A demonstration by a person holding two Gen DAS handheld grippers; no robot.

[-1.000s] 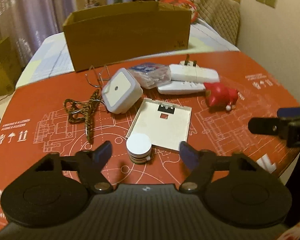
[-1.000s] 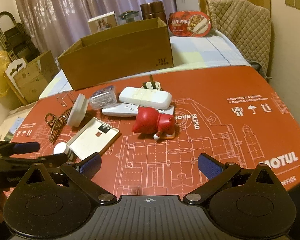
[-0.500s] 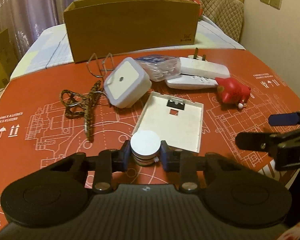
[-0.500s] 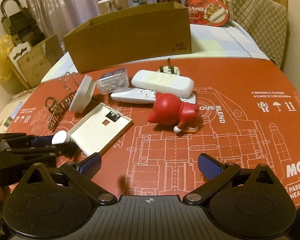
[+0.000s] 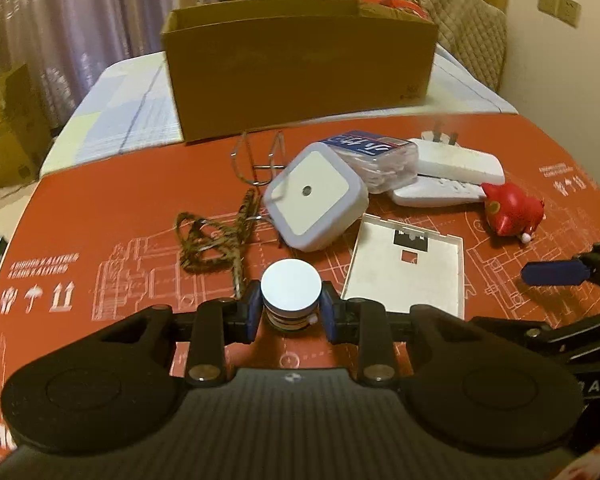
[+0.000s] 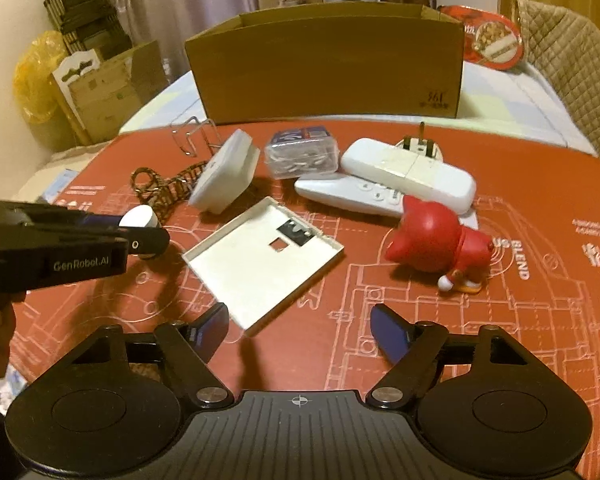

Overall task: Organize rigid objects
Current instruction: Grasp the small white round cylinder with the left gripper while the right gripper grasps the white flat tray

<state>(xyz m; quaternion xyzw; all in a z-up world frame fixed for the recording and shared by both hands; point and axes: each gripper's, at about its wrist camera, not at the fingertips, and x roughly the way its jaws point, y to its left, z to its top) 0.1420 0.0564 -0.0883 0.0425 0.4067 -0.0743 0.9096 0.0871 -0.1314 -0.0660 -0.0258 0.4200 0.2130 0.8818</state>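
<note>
Left wrist view: left claw [image 5: 291,314] clamped on small round white-topped puck [image 5: 291,290] just above red printed desk [image 5: 100,216], right claw [image 6: 298,330] closing empty beside flat white backplate [image 6: 256,268], brown cardboard box [image 5: 300,64] likely next.

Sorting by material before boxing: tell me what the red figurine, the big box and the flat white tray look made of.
Red figurine: probably glossy plastic or vinyl, given its soft highlights.
Big box: plain brown cardboard, matte, with raw-cut edges.
Flat white tray: looks like thin moulded plastic, matte, with a cut-out window.
</note>
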